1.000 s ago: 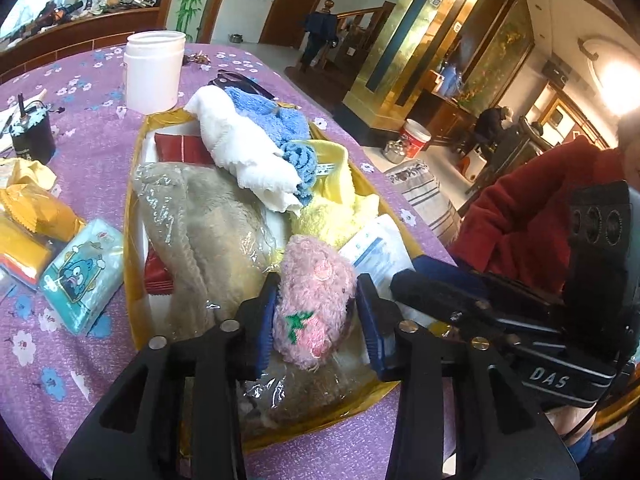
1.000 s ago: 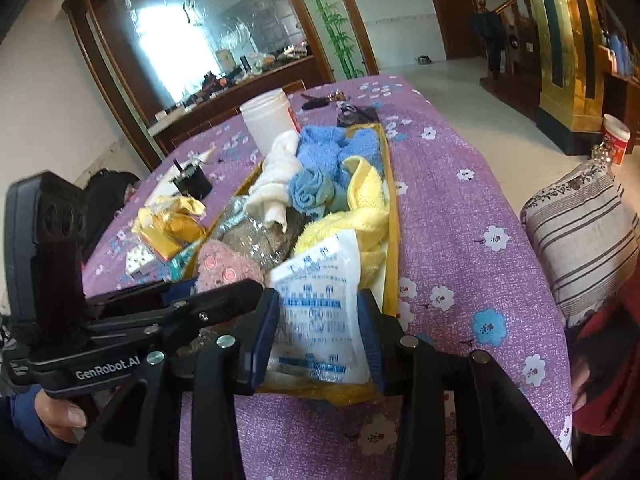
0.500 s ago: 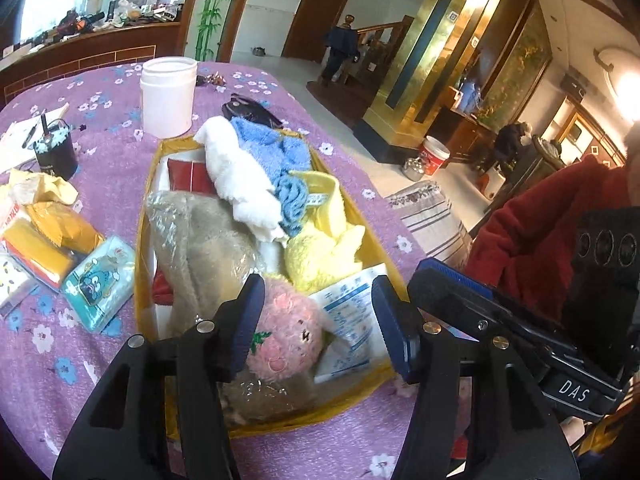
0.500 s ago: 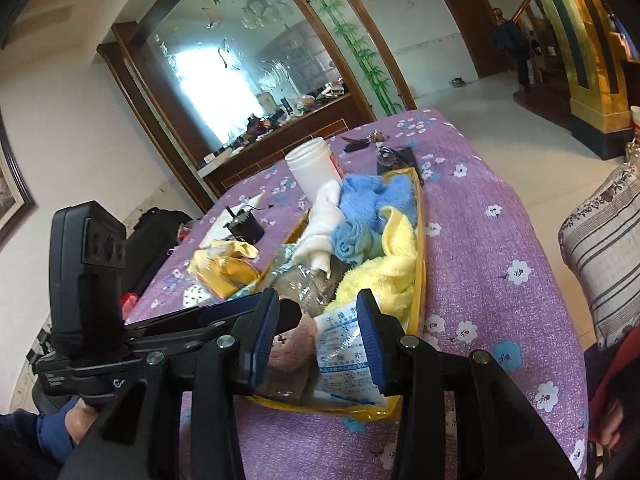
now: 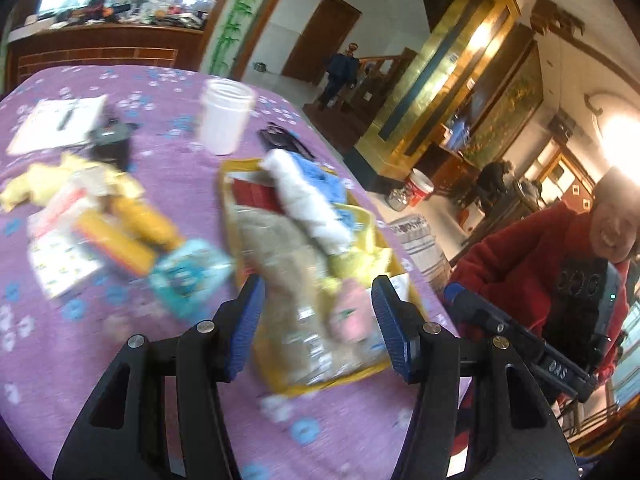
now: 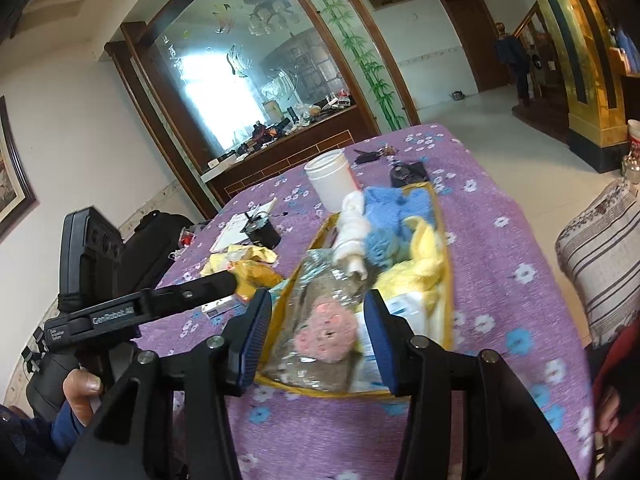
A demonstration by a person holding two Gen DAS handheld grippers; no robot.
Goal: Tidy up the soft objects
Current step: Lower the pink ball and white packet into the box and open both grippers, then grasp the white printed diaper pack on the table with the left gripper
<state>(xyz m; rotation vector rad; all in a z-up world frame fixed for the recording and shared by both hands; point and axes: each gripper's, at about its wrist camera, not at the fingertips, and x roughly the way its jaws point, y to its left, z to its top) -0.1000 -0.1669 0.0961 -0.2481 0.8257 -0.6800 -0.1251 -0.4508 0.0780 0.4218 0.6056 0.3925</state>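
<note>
Both claws, left (image 5: 318, 320) and right (image 6: 316, 332), now spread, empty, pulled back above yellow tray (image 6: 443, 276); pink plush (image 6: 325, 332) released ahead. Only right view shows mirror (image 6: 256, 72).

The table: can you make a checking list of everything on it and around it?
Surface: purple flowered tablecloth.
Job's things: yellow tray heaped with pink plush, white towel, blue cloths, yellow cloth.
Clutter: white jar, black cup, snack packets.
Grippers: left tongs open, empty; right tongs open, empty.
Cables: nothing seen.
Surroundings: mirror, striped cushion, person in red.
</note>
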